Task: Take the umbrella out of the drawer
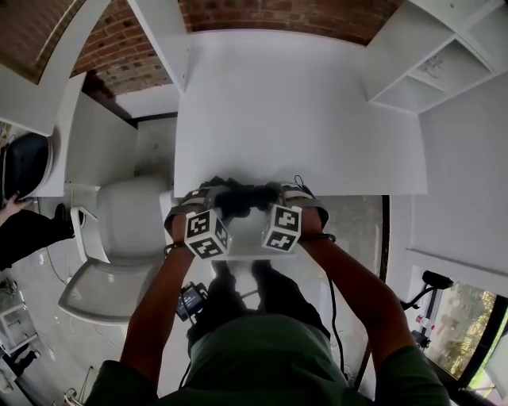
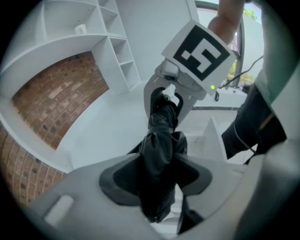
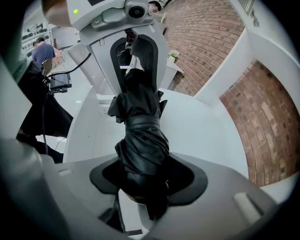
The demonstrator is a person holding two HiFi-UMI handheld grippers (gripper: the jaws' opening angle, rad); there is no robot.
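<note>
A folded black umbrella (image 1: 240,199) hangs level between my two grippers, just above the near edge of the white desk (image 1: 302,119). My left gripper (image 1: 211,198) is shut on one end and my right gripper (image 1: 274,198) on the other. In the left gripper view the umbrella (image 2: 161,145) runs from my left gripper (image 2: 157,177) up to the right gripper (image 2: 169,96) opposite. The right gripper view shows the umbrella's strapped fabric (image 3: 140,136) pinched in my right gripper (image 3: 147,182), with the left gripper (image 3: 136,51) beyond. An open white drawer (image 2: 211,137) lies below.
A white chair (image 1: 119,230) stands left of the desk. White shelves (image 1: 432,67) hang at the upper right and a brick wall (image 1: 262,14) backs the desk. A person (image 3: 44,49) sits far off. My legs (image 1: 254,293) stand below the drawer.
</note>
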